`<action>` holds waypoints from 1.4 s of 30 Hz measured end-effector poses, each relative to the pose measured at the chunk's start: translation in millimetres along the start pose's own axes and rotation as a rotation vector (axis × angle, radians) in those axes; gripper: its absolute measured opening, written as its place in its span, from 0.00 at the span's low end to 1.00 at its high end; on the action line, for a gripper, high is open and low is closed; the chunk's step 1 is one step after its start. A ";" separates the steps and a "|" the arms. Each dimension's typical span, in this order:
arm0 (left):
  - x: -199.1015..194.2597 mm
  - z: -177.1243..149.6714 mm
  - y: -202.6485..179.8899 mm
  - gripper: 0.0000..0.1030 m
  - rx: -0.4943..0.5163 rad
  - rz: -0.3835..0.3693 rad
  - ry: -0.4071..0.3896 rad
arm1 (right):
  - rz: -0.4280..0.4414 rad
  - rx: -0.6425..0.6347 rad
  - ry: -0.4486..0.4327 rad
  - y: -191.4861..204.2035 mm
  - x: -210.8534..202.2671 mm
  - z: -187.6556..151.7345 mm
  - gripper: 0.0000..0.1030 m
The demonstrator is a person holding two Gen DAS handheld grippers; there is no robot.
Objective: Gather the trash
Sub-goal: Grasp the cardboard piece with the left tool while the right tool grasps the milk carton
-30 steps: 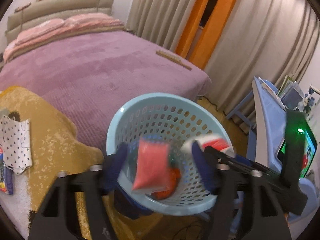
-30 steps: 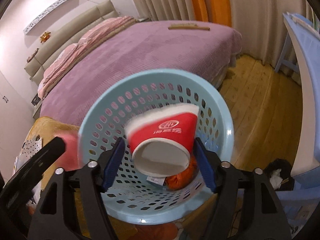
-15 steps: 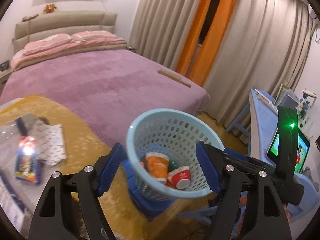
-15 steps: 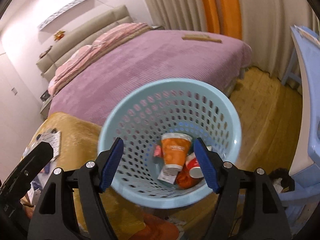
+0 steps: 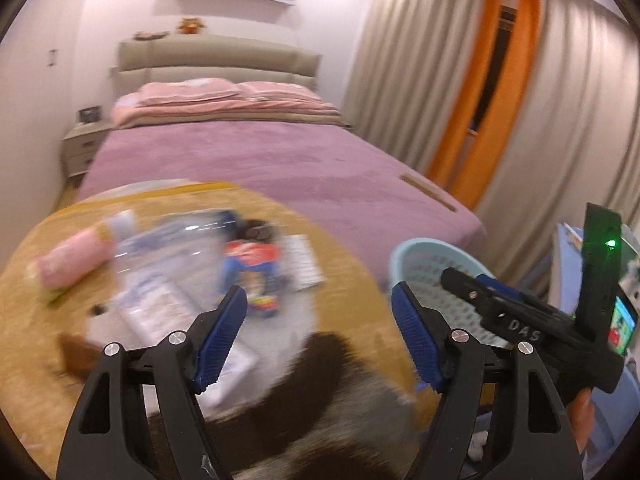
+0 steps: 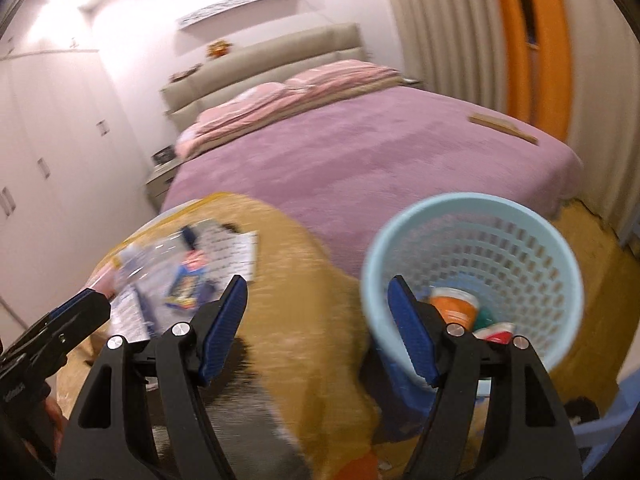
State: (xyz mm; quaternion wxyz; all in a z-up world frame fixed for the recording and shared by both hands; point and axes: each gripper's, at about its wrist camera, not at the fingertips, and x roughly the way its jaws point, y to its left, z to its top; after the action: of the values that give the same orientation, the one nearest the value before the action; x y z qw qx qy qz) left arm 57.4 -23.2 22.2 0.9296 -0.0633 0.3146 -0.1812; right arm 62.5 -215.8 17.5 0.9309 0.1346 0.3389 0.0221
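Observation:
A light blue perforated basket (image 6: pixel 472 240) stands beside the table, with an orange cup (image 6: pixel 456 306) and a red cup (image 6: pixel 496 334) lying inside; in the left wrist view the basket (image 5: pixel 424 256) shows at the right. On the yellow-covered table (image 5: pixel 340 264) lie a pink packet (image 5: pixel 72 268), a clear plastic bag (image 5: pixel 160 256) and a colourful wrapper (image 5: pixel 252 268), all blurred. My left gripper (image 5: pixel 320 316) is open and empty above the table. My right gripper (image 6: pixel 316 304) is open and empty between table and basket.
A bed with a purple cover (image 5: pixel 256 160) fills the room behind the table, a wooden stick (image 6: pixel 504 130) lying on it. Curtains (image 5: pixel 480 92) hang at the right. A blue desk with a lit screen (image 5: pixel 620 320) stands at the far right. A dark furry patch (image 5: pixel 312 392) lies close below.
The pink packet and red cup left the grippers and dropped into the basket. Both grippers then rose and swung left, away from the basket toward the table.

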 end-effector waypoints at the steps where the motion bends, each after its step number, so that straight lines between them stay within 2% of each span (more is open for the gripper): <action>1: -6.2 -2.2 11.0 0.72 -0.017 0.021 -0.002 | 0.015 -0.016 0.001 9.3 1.4 -1.5 0.67; 6: -29.9 -12.8 53.7 0.79 -0.105 0.117 -0.008 | 0.100 -0.079 0.016 51.2 11.8 -15.2 0.67; 8: -39.3 -23.4 71.6 0.86 -0.155 0.151 -0.023 | 0.152 -0.103 0.043 71.2 19.9 -26.2 0.67; 15: -44.6 -56.4 122.9 0.86 -0.339 0.238 0.015 | 0.200 -0.180 0.091 118.3 42.2 -50.5 0.67; 18: -41.8 -65.0 142.0 0.86 -0.457 0.229 0.015 | 0.231 -0.162 0.136 125.3 56.8 -55.7 0.67; 24: -18.5 -69.3 158.6 0.85 -0.513 0.277 0.055 | 0.220 -0.189 0.161 137.0 67.7 -62.0 0.67; 27: -6.0 -70.7 165.0 0.74 -0.536 0.295 0.087 | 0.220 -0.210 0.169 142.1 70.3 -62.4 0.67; 29: -5.2 -70.0 165.8 0.61 -0.500 0.328 0.087 | 0.221 -0.224 0.175 145.6 72.4 -62.6 0.67; 30: -4.8 -69.7 166.8 0.58 -0.489 0.329 0.093 | 0.222 -0.229 0.178 147.0 74.0 -62.4 0.67; 33: -9.3 -71.0 176.8 0.48 -0.483 0.299 0.096 | 0.220 -0.252 0.193 155.0 79.3 -63.5 0.67; 35: -12.8 -72.4 184.3 0.35 -0.480 0.285 0.101 | 0.226 -0.278 0.212 162.7 83.3 -65.6 0.67; 38: -17.9 -73.4 194.4 0.24 -0.468 0.262 0.114 | 0.226 -0.311 0.238 172.0 90.0 -69.3 0.67; 42: -24.2 -72.9 205.2 0.14 -0.436 0.258 0.119 | 0.220 -0.353 0.247 180.1 90.8 -74.7 0.67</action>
State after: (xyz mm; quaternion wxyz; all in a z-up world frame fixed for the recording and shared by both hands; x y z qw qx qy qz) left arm 56.3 175.8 -69.6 0.8893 -0.2109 0.4058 0.0075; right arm 93.8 -12.8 -46.2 0.8835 0.0023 0.4242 0.1986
